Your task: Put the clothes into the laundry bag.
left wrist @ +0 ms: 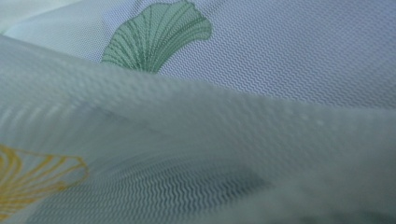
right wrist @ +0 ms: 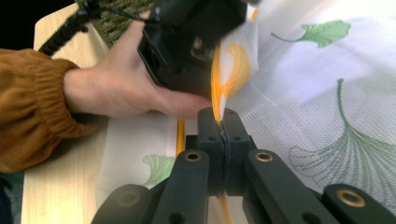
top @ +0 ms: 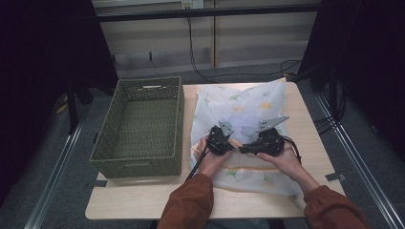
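Right tool (right wrist: 223, 122) clamps cloth (right wrist: 299, 98) edge (orange hem) | left tool (top: 224, 142) adjacent, state unclear

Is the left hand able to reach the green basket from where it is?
Probably yes. The basket sits right beside the cloth, with bare table between it and the left hand.

No readable text, label, brand, number or sign anywhere. Only printed leaf shapes in green and yellow on the white cloth (top: 248, 107), no lettering.
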`<state>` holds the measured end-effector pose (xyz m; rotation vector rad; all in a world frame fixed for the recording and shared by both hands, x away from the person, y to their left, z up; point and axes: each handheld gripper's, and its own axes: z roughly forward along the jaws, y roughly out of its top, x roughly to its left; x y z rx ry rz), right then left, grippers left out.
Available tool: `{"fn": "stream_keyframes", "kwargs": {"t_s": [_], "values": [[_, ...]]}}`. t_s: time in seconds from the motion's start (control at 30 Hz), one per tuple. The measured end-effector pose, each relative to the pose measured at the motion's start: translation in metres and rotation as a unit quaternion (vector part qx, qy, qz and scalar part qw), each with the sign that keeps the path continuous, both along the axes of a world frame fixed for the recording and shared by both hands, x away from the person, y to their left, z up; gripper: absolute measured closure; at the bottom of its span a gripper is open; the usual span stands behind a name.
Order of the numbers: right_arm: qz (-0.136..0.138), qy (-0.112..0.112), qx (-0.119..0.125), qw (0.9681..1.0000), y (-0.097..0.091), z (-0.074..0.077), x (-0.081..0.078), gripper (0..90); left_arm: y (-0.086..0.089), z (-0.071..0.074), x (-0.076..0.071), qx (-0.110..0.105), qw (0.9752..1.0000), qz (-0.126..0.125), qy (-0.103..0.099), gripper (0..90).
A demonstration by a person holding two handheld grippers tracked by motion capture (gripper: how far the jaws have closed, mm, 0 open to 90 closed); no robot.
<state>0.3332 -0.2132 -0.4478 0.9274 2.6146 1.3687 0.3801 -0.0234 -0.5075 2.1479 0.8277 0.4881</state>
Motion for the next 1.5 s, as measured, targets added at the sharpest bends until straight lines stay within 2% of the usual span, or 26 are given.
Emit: {"fn": "stream_keyframes", "kwargs": {"t_s": [0.07,0.2,0.3,0.4,0.5,0.63,0.7,0.87,1.0,1.17,1.23,1.33,1.37,1.5], "values": [[0.002,0.007,-0.003,1.0000,-0.002,-0.003,-0.001,89.5,0.001,0.002,-0.003,0.003,0.9999,-0.009,0.005,61.0],[-0.003,0.007,-0.007,0.9999,-0.004,-0.006,0.000,89.5,0.005,0.007,-0.009,-0.016,0.9993,-0.028,0.021,54.4],[-0.010,0.010,0.005,0.9999,-0.007,-0.006,0.001,89.3,0.008,0.015,-0.013,-0.011,0.9991,-0.038,0.015,49.9],[-0.020,0.005,0.007,0.9998,-0.009,-0.005,0.002,89.0,0.008,0.020,-0.019,-0.018,0.9987,-0.043,0.022,44.6],[-0.029,0.001,0.010,0.9995,-0.012,-0.002,0.003,88.9,0.010,0.028,-0.027,-0.010,0.9981,-0.059,0.013,43.7],[-0.033,0.000,0.016,0.9993,-0.015,0.000,0.003,88.9,0.017,0.039,-0.032,-0.010,0.9974,-0.071,0.002,47.4],[-0.034,0.000,0.017,0.9993,-0.015,0.001,0.003,88.9,0.021,0.042,-0.033,-0.033,0.9964,-0.077,0.011,49.5],[-0.036,-0.005,0.019,0.9992,-0.017,0.003,0.003,88.9,0.034,0.055,-0.039,-0.031,0.9948,-0.097,-0.003,64.9],[-0.038,-0.011,0.019,0.9990,-0.017,0.004,0.002,88.8,0.042,0.062,-0.043,-0.033,0.9939,-0.104,-0.006,68.7],[-0.036,-0.016,0.014,0.9991,-0.016,0.005,0.000,88.8,0.053,0.076,-0.051,-0.059,0.9916,-0.115,-0.011,68.7],[-0.036,-0.016,0.014,0.9991,-0.016,0.006,-0.001,88.5,0.060,0.084,-0.054,-0.077,0.9889,-0.127,-0.010,67.6],[-0.032,-0.016,0.007,0.9993,-0.016,0.004,-0.003,87.2,0.074,0.096,-0.059,-0.080,0.9883,-0.128,-0.021,65.9],[-0.029,-0.016,0.003,0.9994,-0.016,0.002,-0.004,86.6,0.079,0.099,-0.061,-0.084,0.9880,-0.128,-0.020,65.5],[-0.024,-0.008,-0.009,0.9996,-0.016,-0.004,-0.007,86.3,0.095,0.103,-0.064,-0.083,0.9891,-0.119,-0.028,63.9]]}}
